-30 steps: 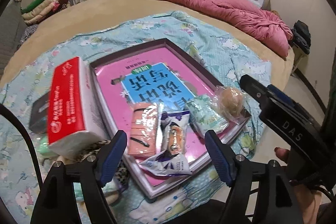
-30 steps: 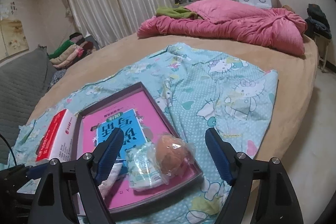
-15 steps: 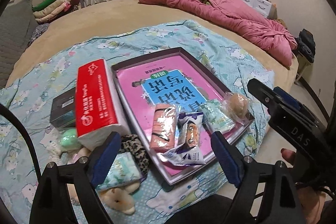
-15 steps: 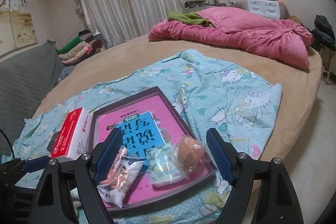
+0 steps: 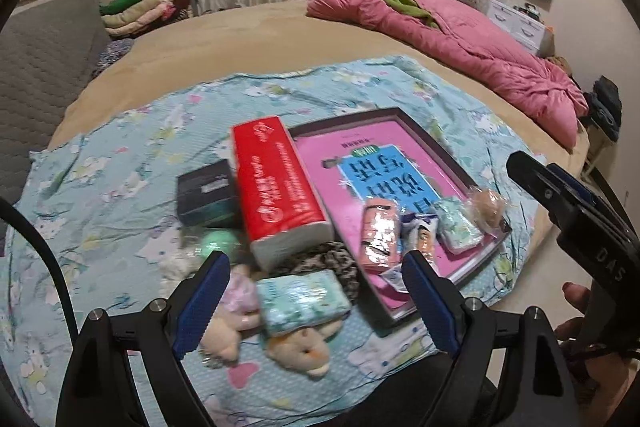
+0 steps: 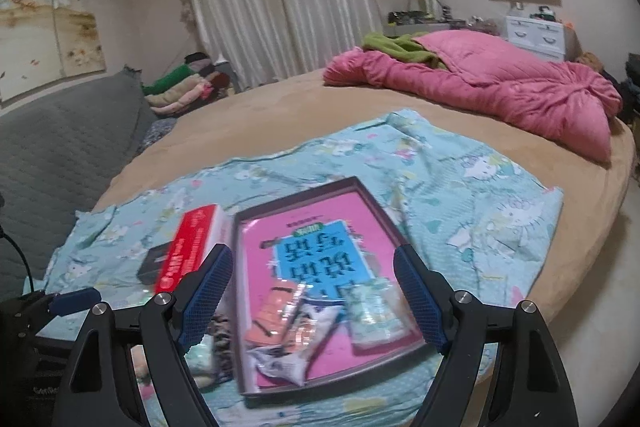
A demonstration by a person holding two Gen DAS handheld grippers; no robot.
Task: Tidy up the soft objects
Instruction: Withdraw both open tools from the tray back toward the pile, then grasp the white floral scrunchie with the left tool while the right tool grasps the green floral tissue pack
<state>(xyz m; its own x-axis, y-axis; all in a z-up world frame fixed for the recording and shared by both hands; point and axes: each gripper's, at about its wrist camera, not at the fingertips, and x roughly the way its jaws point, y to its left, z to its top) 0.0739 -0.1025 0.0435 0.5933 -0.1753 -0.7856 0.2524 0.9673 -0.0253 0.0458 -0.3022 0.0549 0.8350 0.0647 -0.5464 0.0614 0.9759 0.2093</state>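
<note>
A dark-rimmed tray [image 5: 420,125] with a pink and blue book lies on the blue cartoon sheet [image 5: 120,195]. On its near end lie an orange packet [image 5: 380,235], a snack wrapper [image 5: 420,239], a pale green pack [image 5: 458,227] and a bagged bun [image 5: 486,203]. Left of the tray are a red tissue pack [image 5: 276,183], a teal tissue pack [image 5: 302,301], plush toys [image 5: 298,347], a green ball [image 5: 216,241] and leopard cloth [image 5: 320,261]. My left gripper [image 5: 312,305] is open and empty above the teal pack. My right gripper [image 6: 312,301] is open and empty above the tray [image 6: 360,191].
A black box [image 5: 206,193] sits behind the red tissue pack. A pink quilt [image 5: 460,43] lies at the far right of the round bed. Folded clothes [image 5: 140,7] are stacked far left. The bed edge [image 5: 532,243] drops to the floor on the right.
Both grippers have pulled back and swung left. The plush toys, teal pack and black box have come into the left view. Nothing was picked up.
</note>
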